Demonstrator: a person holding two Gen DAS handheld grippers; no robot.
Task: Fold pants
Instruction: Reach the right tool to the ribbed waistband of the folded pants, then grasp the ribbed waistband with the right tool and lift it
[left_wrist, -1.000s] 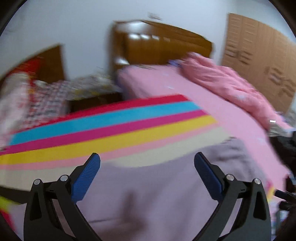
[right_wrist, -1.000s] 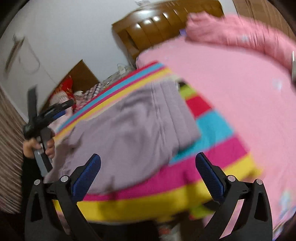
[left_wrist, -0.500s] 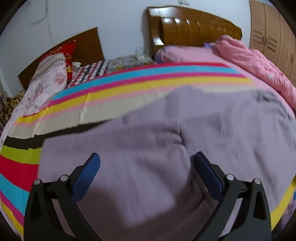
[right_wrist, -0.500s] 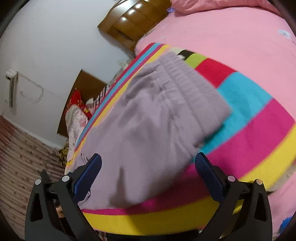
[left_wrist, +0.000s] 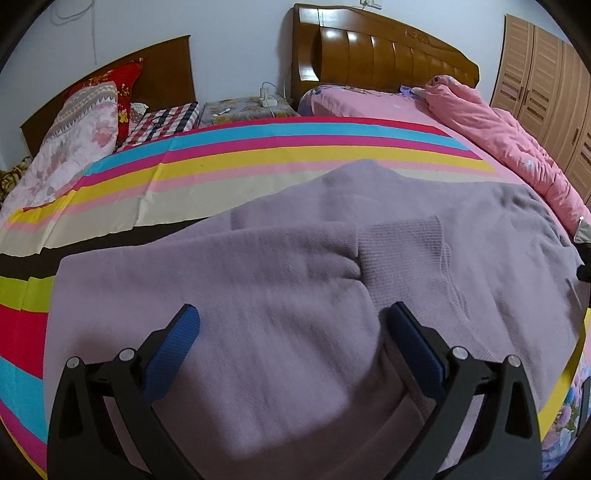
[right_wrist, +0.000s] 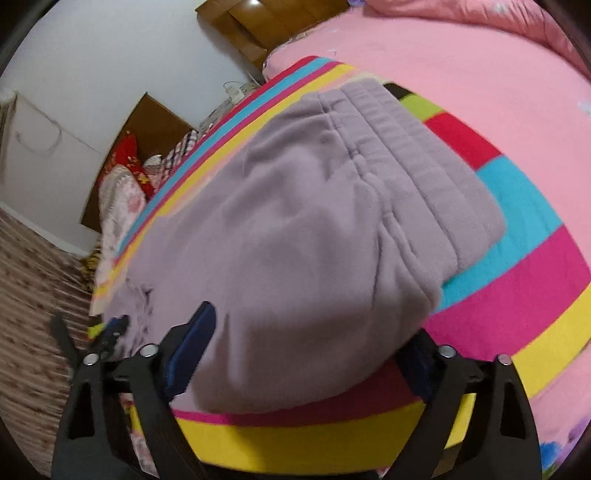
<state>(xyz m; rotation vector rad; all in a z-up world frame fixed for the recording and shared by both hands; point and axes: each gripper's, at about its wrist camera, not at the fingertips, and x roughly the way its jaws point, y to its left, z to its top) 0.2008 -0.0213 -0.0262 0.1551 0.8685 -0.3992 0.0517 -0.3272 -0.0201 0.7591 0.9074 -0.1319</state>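
Pants (left_wrist: 295, 302) fill both frames' centres on my striped blanket (left_wrist: 258, 158); left gripper (left_wrist: 291, 325) spread, right gripper (right_wrist: 314, 343) just closing around the hem (pads not yet pinching), readying a fold.

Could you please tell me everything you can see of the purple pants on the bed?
The pants are pale lilac, of a soft fleecy cloth, with a ribbed elastic waistband at one end. They lie spread over the striped blanket, a ribbed cuff folded onto the middle. The left gripper is open above the cloth; the right gripper straddles the near edge by the waistband, its jaws just closing, not yet pinching.
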